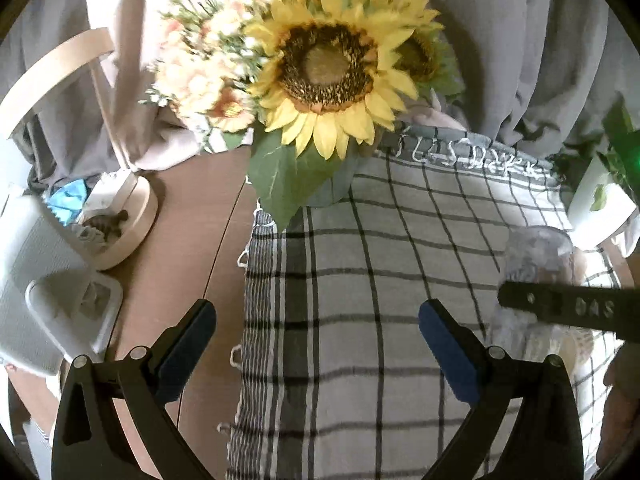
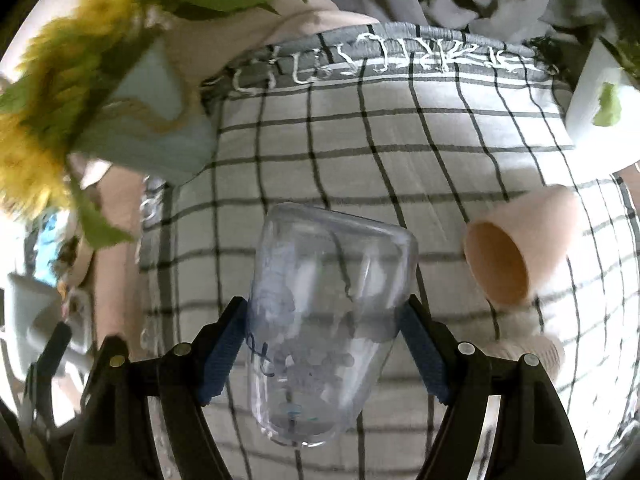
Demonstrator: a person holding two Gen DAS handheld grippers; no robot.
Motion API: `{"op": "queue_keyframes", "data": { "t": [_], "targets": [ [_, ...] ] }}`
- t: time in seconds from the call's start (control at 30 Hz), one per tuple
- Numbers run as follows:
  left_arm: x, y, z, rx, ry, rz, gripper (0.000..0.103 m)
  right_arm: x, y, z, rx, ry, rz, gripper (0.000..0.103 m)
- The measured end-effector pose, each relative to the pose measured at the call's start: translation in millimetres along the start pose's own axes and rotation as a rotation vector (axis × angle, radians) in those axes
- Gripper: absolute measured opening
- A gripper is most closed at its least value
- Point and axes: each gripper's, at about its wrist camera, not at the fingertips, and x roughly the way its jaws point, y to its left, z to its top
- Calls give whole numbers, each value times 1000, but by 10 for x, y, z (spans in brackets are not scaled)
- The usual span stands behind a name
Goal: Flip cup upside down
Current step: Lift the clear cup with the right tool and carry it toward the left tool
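Observation:
A clear plastic cup (image 2: 324, 320) with dark print is held between the blue pads of my right gripper (image 2: 322, 340), tilted above the checked cloth (image 2: 360, 152). The cup also shows blurred at the right of the left wrist view (image 1: 536, 256), with a right finger (image 1: 568, 304) across it. My left gripper (image 1: 316, 344) is open and empty, low over the cloth's (image 1: 360, 264) left part.
A peach cup (image 2: 520, 244) lies on its side on the cloth to the right. A sunflower bouquet (image 1: 320, 68) in a pale vase (image 2: 148, 136) stands at the far left. A white pot (image 2: 600, 112) is far right. A white pitcher (image 1: 44, 292) and round tray (image 1: 128, 224) sit left.

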Motion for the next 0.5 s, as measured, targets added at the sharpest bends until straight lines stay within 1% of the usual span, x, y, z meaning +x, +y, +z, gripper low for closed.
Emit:
{"op": "queue_keyframes", "data": {
  "t": [0.1, 0.13, 0.27, 0.37, 0.5],
  "targets": [
    [-168, -77, -104, 42, -25, 6, 103, -224, 0, -168, -34, -16, -2, 76],
    [-220, -113, -145, 57, -31, 2, 103, -303, -64, -265, -36, -19, -1, 76],
    [-401, -228, -319, 64, -38, -46, 103, -406, -234, -499, -23, -13, -4, 76],
    [-482, -344, -451, 69, -37, -70, 103, -497, -445, -751, -8, 2, -21, 76],
    [-532, -553, -623, 62, -14, -85, 103, -540, -704, -1042, -9, 45, -50, 76]
  ]
}}
